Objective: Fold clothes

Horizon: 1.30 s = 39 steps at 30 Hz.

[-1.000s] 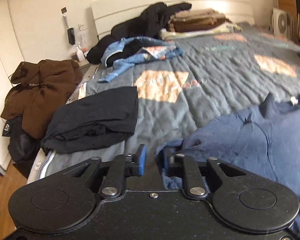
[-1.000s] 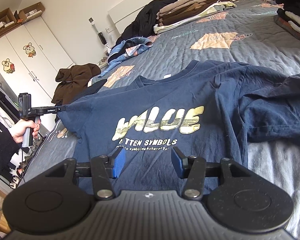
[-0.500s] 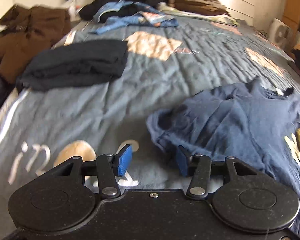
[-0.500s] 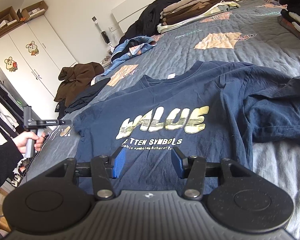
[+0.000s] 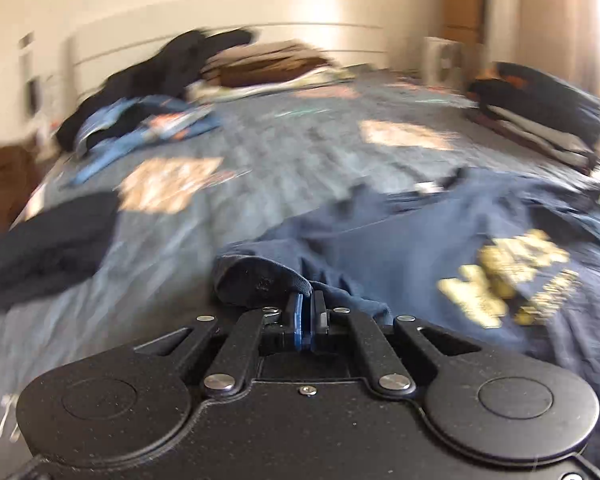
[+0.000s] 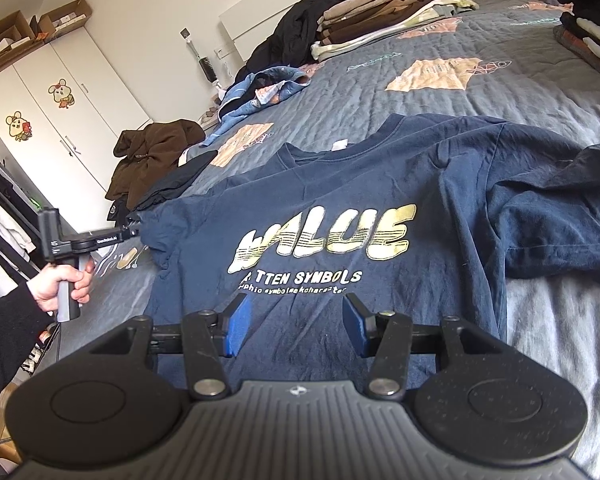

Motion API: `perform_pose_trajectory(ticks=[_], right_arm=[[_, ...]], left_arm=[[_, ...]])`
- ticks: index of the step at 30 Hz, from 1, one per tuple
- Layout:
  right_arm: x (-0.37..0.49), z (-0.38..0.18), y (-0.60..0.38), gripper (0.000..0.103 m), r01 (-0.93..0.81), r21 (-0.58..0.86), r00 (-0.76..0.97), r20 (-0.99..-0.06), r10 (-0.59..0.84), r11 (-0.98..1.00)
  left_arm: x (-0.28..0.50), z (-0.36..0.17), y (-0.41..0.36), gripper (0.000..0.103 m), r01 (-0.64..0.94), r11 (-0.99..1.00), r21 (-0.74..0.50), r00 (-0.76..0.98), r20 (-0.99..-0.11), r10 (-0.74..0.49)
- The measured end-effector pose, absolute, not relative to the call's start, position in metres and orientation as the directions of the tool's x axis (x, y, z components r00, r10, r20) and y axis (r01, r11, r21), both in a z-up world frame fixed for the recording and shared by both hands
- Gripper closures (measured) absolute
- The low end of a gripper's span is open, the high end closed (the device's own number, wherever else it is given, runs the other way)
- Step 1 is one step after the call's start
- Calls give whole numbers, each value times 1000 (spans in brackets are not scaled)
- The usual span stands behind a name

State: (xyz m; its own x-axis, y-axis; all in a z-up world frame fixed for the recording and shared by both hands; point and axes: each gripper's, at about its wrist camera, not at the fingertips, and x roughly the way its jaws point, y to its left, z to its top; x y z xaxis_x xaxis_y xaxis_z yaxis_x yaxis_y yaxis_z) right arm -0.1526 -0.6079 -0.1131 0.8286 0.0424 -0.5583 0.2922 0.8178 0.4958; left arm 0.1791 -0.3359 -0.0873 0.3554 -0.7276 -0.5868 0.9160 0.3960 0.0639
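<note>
Half a second on, the left gripper has clamped its fingers onto the navy T-shirt's sleeve edge; right gripper hovers released, so folding can proceed

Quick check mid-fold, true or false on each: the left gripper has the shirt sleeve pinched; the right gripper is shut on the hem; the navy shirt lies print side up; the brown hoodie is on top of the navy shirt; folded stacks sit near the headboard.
1. The left gripper is closed on the sleeve edge of the navy T-shirt. True.
2. The right gripper is shut on the hem. False: its jaws stand wide apart above the shirt, holding nothing.
3. The shirt lies print side up. True.
4. The brown hoodie lies on the shirt. False: it sits apart, at the bed's left edge.
5. A folded stack sits near the headboard. True.
</note>
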Motion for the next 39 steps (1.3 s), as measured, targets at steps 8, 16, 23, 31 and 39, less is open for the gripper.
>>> perform_pose_trajectory(ticks=[8, 16, 23, 31, 39], right_arm=[[-151, -108, -604, 53, 268, 504, 837, -544, 60, 821], [-158, -103, -613, 53, 277, 520, 850, -525, 46, 808], [-156, -101, -610, 53, 269, 524, 856, -515, 49, 808], [-156, -101, -610, 53, 262, 527, 857, -512, 57, 808], [-159, -98, -614, 53, 260, 539, 864, -500, 55, 801]], left_arm=[[61, -136, -403, 98, 976, 71, 207, 201, -723, -661], [61, -118, -387, 93, 932, 173, 319, 351, -671, -653], [81, -128, -425, 88, 889, 386, 246, 436, -712, -551], [87, -153, -451, 73, 848, 458, 266, 486, -735, -472], [79, -127, -402, 95, 848, 497, 183, 463, -711, -529]])
